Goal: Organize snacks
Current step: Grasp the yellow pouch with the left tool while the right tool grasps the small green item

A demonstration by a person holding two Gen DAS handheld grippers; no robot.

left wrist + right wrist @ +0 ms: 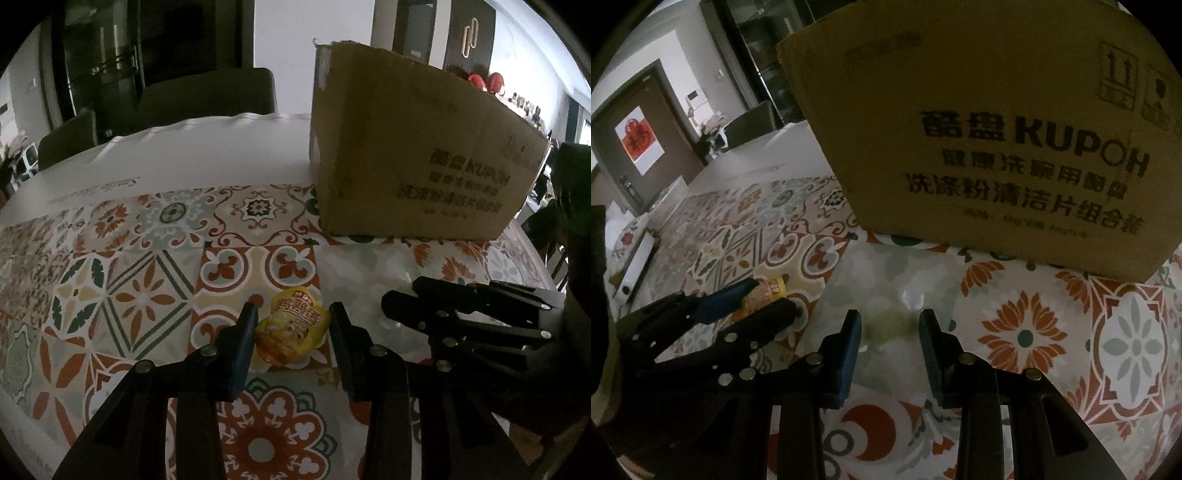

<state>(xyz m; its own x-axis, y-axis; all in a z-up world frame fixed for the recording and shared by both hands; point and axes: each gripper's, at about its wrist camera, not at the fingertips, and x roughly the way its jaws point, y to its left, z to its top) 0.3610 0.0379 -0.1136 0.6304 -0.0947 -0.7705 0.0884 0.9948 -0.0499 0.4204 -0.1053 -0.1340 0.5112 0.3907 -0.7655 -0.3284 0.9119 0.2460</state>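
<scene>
A small yellow snack packet (291, 328) lies on the patterned tablecloth (147, 266) between the open fingers of my left gripper (293, 314); the fingers stand on either side without clamping it. The packet also shows in the right wrist view (768, 291), between the left gripper's fingers (772, 299). My right gripper (890, 325) is open over a clear, pale snack packet (905, 302) on the cloth; it also shows in the left wrist view (406, 295), to the right of the yellow packet. A large brown cardboard box (406, 155) stands behind both; in the right wrist view it (997, 129) is close ahead.
The table's plain white part (184, 155) lies behind the patterned cloth. Dark chairs (207, 92) stand at the far side. A door with a red paper sign (639, 140) is at the left of the room.
</scene>
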